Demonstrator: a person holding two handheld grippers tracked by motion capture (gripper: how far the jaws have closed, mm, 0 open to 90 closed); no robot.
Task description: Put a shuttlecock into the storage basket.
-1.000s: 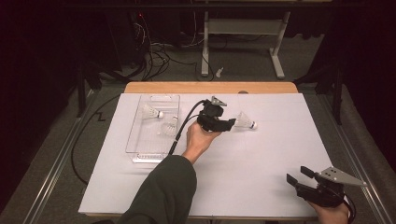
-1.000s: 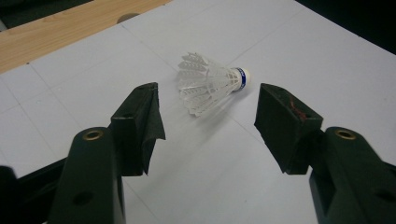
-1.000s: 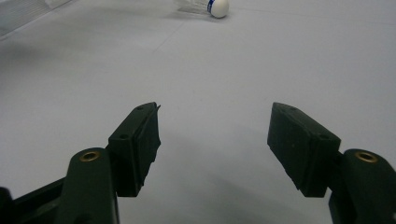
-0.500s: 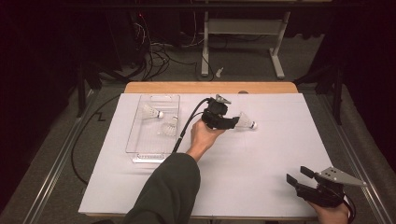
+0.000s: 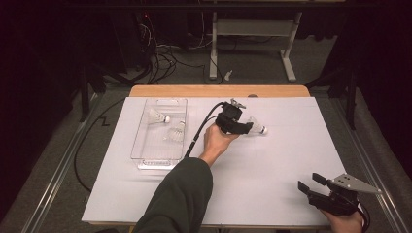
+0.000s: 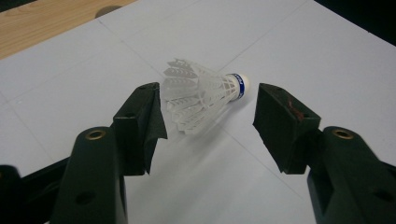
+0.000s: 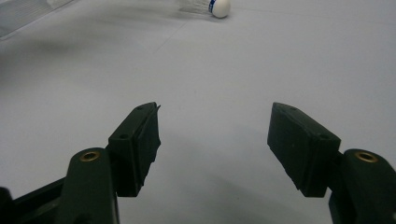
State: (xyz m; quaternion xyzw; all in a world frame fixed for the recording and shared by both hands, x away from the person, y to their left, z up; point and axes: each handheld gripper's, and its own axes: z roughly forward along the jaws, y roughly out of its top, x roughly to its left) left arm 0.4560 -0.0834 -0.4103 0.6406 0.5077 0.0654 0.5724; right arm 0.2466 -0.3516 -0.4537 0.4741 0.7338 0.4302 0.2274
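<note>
A white shuttlecock (image 5: 256, 127) with a blue band at its cork lies on its side on the white table cover. My left gripper (image 5: 247, 128) is open right at it. In the left gripper view the shuttlecock (image 6: 201, 95) lies between and just beyond the two jaw pads, touching neither, with my left gripper (image 6: 208, 116) open around it. Two more shuttlecocks (image 5: 158, 116) (image 5: 175, 132) lie in a clear plastic tray (image 5: 145, 158). My right gripper (image 5: 307, 183) rests open at the table's near right corner, and it (image 7: 214, 140) holds nothing in the right gripper view.
The white cover (image 5: 272, 165) spans most of the table, with a bare wooden strip (image 5: 218, 91) along the far edge. A black cable (image 5: 197, 136) trails from the left gripper past the tray. A shuttlecock cork (image 7: 219, 7) shows far ahead in the right gripper view.
My left gripper has slid a little to the right, closing in on the loose shuttlecock. The right gripper has stayed in place.
</note>
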